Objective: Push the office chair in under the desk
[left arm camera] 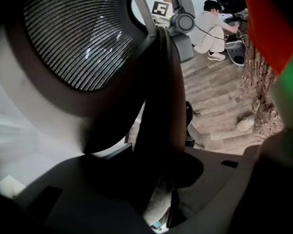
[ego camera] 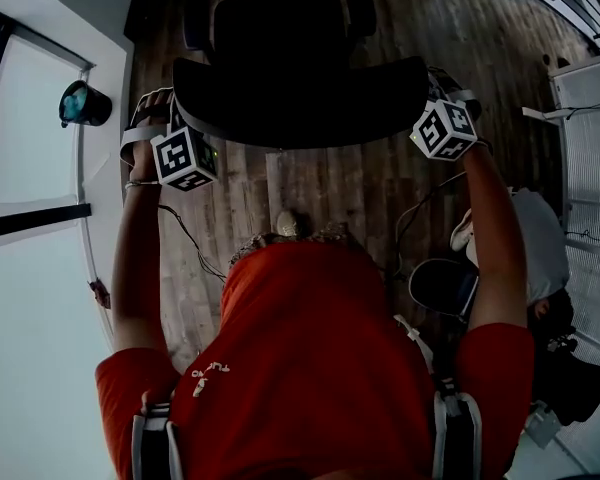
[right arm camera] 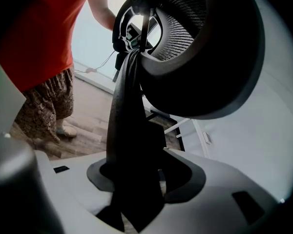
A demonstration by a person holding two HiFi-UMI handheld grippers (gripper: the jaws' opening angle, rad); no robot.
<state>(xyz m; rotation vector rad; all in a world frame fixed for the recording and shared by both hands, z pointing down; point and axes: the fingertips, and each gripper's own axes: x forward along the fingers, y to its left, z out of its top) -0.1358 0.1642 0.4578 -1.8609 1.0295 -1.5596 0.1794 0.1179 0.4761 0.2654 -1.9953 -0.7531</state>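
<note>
The black office chair point(ego camera: 300, 98) stands in front of me on the wood floor, its backrest toward me and its seat point(ego camera: 275, 28) beyond. My left gripper point(ego camera: 180, 120) is at the left end of the backrest's top edge, my right gripper point(ego camera: 435, 100) at the right end. In the left gripper view the dark backrest frame point(left arm camera: 158, 96) runs between the jaws of the left gripper point(left arm camera: 161, 165), which are shut on it, with the mesh point(left arm camera: 78, 38) above. In the right gripper view the right gripper point(right arm camera: 136, 174) is likewise shut on the frame point(right arm camera: 127, 111).
A white surface point(ego camera: 40, 298) with a dark round object point(ego camera: 83, 103) runs along the left. A white desk point(ego camera: 590, 98) stands at the right. A person point(ego camera: 535, 253) crouches on the floor at my right, also in the left gripper view point(left arm camera: 212, 30). Cables point(ego camera: 190, 238) trail over the floor.
</note>
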